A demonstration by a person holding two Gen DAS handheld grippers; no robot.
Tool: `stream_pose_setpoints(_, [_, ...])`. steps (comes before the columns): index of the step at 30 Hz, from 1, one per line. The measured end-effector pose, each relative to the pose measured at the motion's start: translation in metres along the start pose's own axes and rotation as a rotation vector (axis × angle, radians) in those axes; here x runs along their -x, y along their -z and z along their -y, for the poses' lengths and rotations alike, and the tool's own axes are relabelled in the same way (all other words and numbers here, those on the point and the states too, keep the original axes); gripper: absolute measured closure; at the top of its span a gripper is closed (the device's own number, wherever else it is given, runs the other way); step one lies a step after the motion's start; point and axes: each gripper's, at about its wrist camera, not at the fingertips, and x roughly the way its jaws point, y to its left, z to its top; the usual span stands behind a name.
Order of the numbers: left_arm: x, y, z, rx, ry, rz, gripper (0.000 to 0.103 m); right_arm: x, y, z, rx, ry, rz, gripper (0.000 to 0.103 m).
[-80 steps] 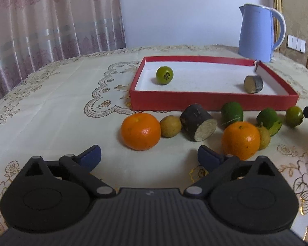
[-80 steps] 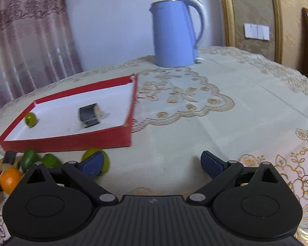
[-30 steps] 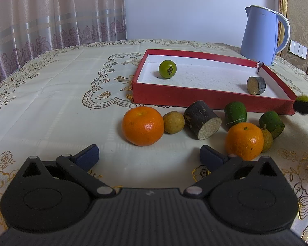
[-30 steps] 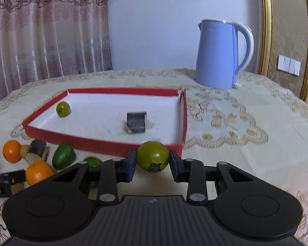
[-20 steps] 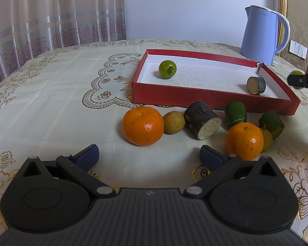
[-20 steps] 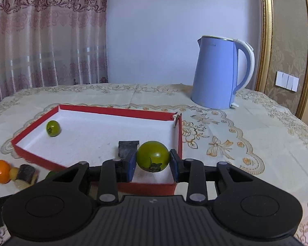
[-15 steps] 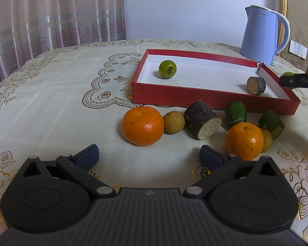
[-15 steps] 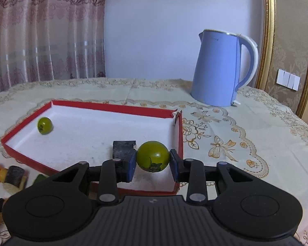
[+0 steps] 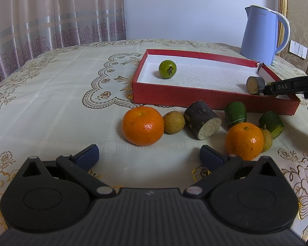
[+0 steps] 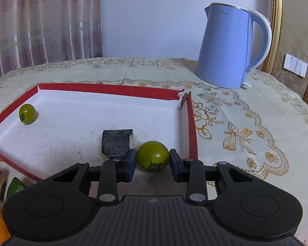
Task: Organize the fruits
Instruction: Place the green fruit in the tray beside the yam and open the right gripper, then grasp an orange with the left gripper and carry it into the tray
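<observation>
My right gripper [image 10: 152, 163] is shut on a round green fruit [image 10: 152, 155] and holds it over the near right corner of the red tray [image 10: 104, 89], beside a dark sugarcane piece [image 10: 116, 142]. Another green fruit [image 10: 27, 113] lies at the tray's far left. In the left wrist view that tray [image 9: 195, 97] holds the green fruit [image 9: 167, 68] and the cane piece [image 9: 254, 84], with the right gripper's finger [image 9: 287, 86] reaching in from the right. My left gripper [image 9: 148, 156] stands open and empty above the cloth. In front of it lie two oranges [image 9: 142, 125] [image 9: 244, 140].
Between the oranges lie a brown round fruit [image 9: 174, 122], a larger cane chunk [image 9: 202, 122], two green pieces [image 9: 235, 111] [image 9: 271, 122] and a second brown fruit [image 9: 266, 139]. A blue kettle [image 10: 230, 47] stands behind the tray's right corner. Curtains hang beyond the table.
My right gripper has carried the green fruit forward over the tray's front wall, to beside the cane piece. The left gripper has stayed put.
</observation>
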Motion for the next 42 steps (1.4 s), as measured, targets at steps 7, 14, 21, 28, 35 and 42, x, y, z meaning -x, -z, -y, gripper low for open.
stream_pose_setpoints(7, [0.0,0.0,0.0,0.0,0.0,0.0,0.0,-0.001,0.001,0.0,0.004,0.001,-0.003,0.07])
stream_pose_setpoints(14, [0.0,0.0,0.0,0.0,0.0,0.0,0.0,0.002,0.0,0.0,0.011,-0.005,0.002,0.065])
stream_pose_setpoints(21, [0.0,0.0,0.0,0.0,0.0,0.001,0.0,0.049,0.01,0.006,0.008,-0.031,0.09,0.035])
stream_pose_setpoints(28, [0.0,0.0,0.0,0.003,0.002,0.002,0.0,0.086,0.037,0.016,-0.015,-0.089,0.136,0.034])
stream_pose_setpoints(35, [0.004,0.001,-0.003,0.011,-0.04,0.017,0.0,0.086,0.053,0.029,-0.062,-0.143,0.07,0.034])
stream_pose_setpoints(42, [0.001,-0.006,-0.007,-0.016,-0.076,0.031,0.0,0.081,0.062,0.031,-0.063,-0.142,0.031,0.034])
